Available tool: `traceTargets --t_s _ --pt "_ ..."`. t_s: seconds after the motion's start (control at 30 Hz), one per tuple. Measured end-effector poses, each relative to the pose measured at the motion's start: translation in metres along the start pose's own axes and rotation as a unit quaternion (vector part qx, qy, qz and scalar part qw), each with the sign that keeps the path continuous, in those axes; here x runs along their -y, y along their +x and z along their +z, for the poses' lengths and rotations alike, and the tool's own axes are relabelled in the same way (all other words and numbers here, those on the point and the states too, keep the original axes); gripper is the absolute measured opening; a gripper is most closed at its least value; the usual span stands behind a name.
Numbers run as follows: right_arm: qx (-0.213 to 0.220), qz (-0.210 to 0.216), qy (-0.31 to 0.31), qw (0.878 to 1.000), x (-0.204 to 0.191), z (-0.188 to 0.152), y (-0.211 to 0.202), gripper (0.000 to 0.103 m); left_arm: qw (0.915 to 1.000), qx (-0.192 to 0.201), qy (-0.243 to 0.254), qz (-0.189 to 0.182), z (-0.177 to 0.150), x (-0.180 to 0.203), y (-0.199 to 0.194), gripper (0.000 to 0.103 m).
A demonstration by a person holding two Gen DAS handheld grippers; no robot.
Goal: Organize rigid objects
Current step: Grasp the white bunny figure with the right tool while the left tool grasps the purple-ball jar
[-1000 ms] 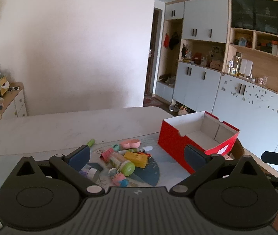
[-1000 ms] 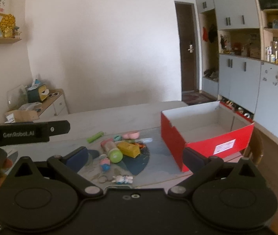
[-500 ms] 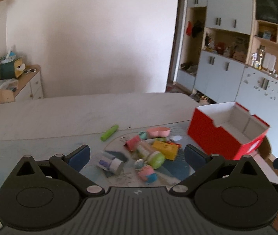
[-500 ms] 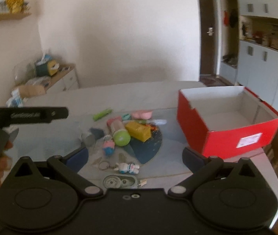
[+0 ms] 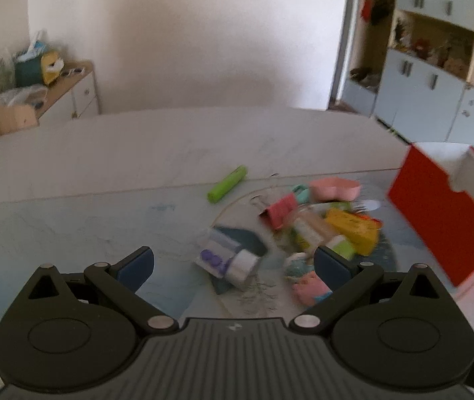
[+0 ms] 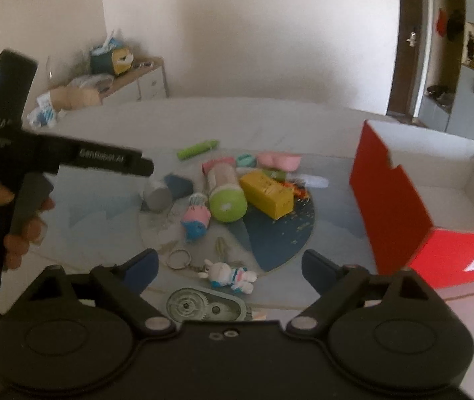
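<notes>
A pile of small objects lies on a round mat (image 6: 280,240): a yellow box (image 6: 267,193), a green-capped bottle (image 6: 225,190), a pink and blue figure (image 6: 197,218), a grey cylinder (image 6: 157,196), a pink dish (image 6: 278,160), a green marker (image 6: 197,149) and a white rabbit keychain (image 6: 230,275). An open, empty red box (image 6: 400,206) stands to their right. My left gripper (image 5: 233,263) is open above the purple-and-white container (image 5: 225,260); the right wrist view shows its body (image 6: 70,161). My right gripper (image 6: 230,270) is open over the keychain.
The objects sit on a pale marble table (image 5: 170,153). A low cabinet (image 5: 70,93) with a tissue box and bags stands by the back wall at the left. Grey wall cupboards (image 5: 437,76) and a doorway are at the right.
Both grippers have tilted down and moved closer to the pile. The left gripper has swung left, so the red box slid to the right edge of its view. Both stay open.
</notes>
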State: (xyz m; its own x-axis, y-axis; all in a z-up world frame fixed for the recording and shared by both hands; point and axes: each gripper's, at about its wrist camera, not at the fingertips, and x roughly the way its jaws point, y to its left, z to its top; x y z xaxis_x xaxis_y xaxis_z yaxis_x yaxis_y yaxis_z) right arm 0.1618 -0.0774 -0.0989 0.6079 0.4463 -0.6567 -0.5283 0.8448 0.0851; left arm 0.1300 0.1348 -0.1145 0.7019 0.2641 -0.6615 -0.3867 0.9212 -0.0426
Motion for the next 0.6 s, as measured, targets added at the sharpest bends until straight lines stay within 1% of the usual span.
traceTargets --t_s 0.07,0.13,0.2,0.33,0.43,0.53,0.6 --pt "-0.011 0.001 -0.006 1.0 0.001 0.001 0.012 0.086 0.9999 -0.008 -0.006 0.004 0.002 -0.004 0.014 0.102" --pt "-0.023 0.004 -0.01 1.0 0.002 0.001 0.026 0.082 0.9999 -0.009 -0.001 0.008 0.004 -0.006 0.025 0.102" --pt "-0.033 0.003 -0.011 0.999 0.004 0.002 0.036 0.079 0.9998 -0.011 0.004 0.013 0.004 -0.006 0.035 0.102" --pt "-0.053 0.008 -0.006 0.999 0.006 0.001 0.054 0.075 0.9991 -0.031 0.005 0.027 0.004 -0.007 0.055 0.102" --pt "-0.068 0.013 0.0 0.998 0.007 -0.001 0.063 0.072 0.9987 -0.04 -0.009 0.031 0.005 -0.008 0.063 0.102" --pt "-0.078 0.015 0.008 0.997 0.008 -0.002 0.071 0.068 0.9975 -0.048 0.0 0.052 0.004 -0.004 0.071 0.102" --pt "-0.084 0.016 0.014 0.996 0.01 -0.003 0.075 0.066 0.9969 -0.054 -0.003 0.057 0.003 -0.003 0.077 0.102"
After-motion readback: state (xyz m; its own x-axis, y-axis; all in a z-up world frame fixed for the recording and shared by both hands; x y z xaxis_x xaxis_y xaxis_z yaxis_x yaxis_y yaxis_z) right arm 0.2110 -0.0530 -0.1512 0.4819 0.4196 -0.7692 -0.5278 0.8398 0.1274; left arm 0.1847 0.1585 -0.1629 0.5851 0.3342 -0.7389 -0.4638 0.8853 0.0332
